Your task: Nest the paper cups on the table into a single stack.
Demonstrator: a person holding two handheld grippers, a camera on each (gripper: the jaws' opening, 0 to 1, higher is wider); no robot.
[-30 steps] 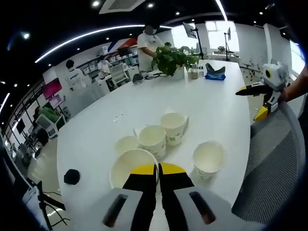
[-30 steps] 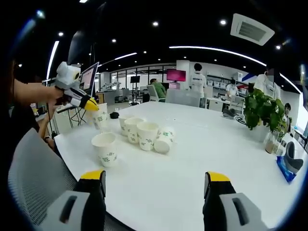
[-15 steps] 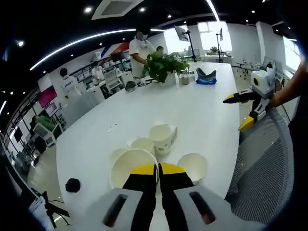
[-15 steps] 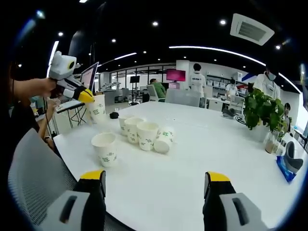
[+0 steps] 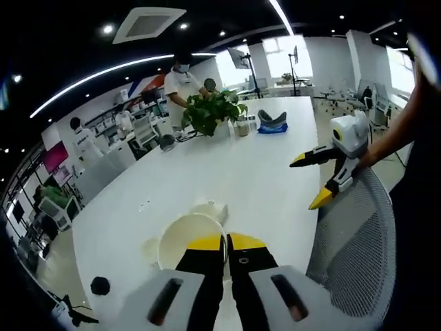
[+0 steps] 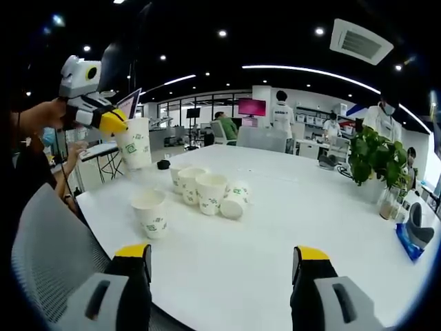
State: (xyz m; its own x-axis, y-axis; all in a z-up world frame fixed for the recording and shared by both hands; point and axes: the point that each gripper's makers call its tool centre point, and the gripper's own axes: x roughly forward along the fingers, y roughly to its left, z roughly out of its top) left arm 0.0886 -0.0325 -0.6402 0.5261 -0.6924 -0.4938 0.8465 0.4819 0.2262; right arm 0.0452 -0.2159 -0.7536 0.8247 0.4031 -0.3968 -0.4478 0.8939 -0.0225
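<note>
My left gripper (image 5: 226,241) is shut on the rim of a white paper cup (image 5: 185,240), held in the air well above the white table (image 5: 227,165). In the right gripper view, that left gripper (image 6: 118,125) holds the cup (image 6: 136,143) up at the upper left. Below it on the table stand a lone cup (image 6: 151,212) and a row of three upright cups (image 6: 193,185), with one cup (image 6: 234,201) lying on its side. My right gripper (image 6: 222,254) hangs open over the table's near edge, holding nothing. It also appears as the right gripper (image 5: 310,181) with jaws apart.
A potted plant (image 6: 375,158) and a blue item (image 6: 413,234) stand at the table's far right. A small black object (image 6: 163,165) lies behind the cups. A grey mesh chair (image 6: 48,255) sits at the near left edge. People stand in the background.
My left gripper has lifted its cup higher above the table, and the cups below look smaller. The right gripper has stayed still and open.
</note>
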